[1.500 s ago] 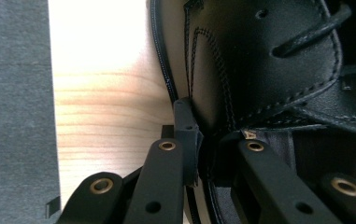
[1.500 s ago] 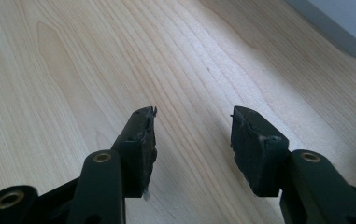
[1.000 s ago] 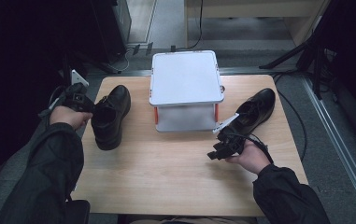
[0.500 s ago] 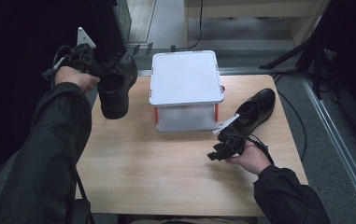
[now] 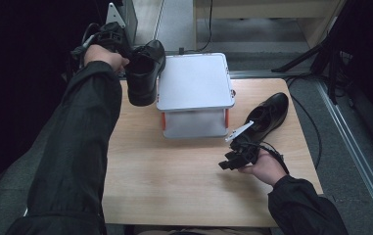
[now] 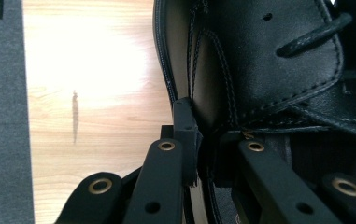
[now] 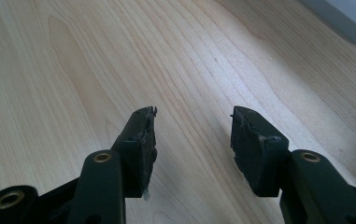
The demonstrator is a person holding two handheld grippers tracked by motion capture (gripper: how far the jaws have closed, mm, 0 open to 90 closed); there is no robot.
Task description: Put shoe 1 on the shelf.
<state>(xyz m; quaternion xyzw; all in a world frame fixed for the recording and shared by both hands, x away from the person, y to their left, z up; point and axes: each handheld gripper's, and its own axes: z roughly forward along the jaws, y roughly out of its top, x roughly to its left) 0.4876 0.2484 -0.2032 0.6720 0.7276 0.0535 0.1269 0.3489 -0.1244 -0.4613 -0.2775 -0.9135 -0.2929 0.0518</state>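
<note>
— Jaws first: how do they stand on the left gripper (image 6: 199, 140)?

— Pressed together on the collar of the black shoe (image 5: 145, 71). In the left gripper view one jaw lies outside the leather edge and the other inside the opening, with the rim pinched between them. The pale lining rises just above the tips, and the lace and stitched upper spread to the right.

— And the right gripper (image 7: 193, 133)?

— Its jaws are spread with bare wood between them, nothing held. In the high view it rests low over the counter (image 5: 174, 186) near the front right, in the person's right hand (image 5: 265, 166).

— Where is the held shoe in the wider scene?

— Off the counter, hanging from the left gripper at the far left, its toe pointing toward the person, just beside the left edge of the white box (image 5: 194, 81), level with its lid. Whether it touches the box I cannot tell.

— Anything near the right gripper?

— The second black shoe (image 5: 267, 115) lies on the counter just behind it, right of the box, toe angled to the far right.

— What differs from a second ago?

— Then the held shoe stood on the counter left of the box. Now it is lifted, farther away and closer to the box. The left sleeve (image 5: 76, 147) stretches farther forward. The right gripper and the second shoe are where they were.
</note>
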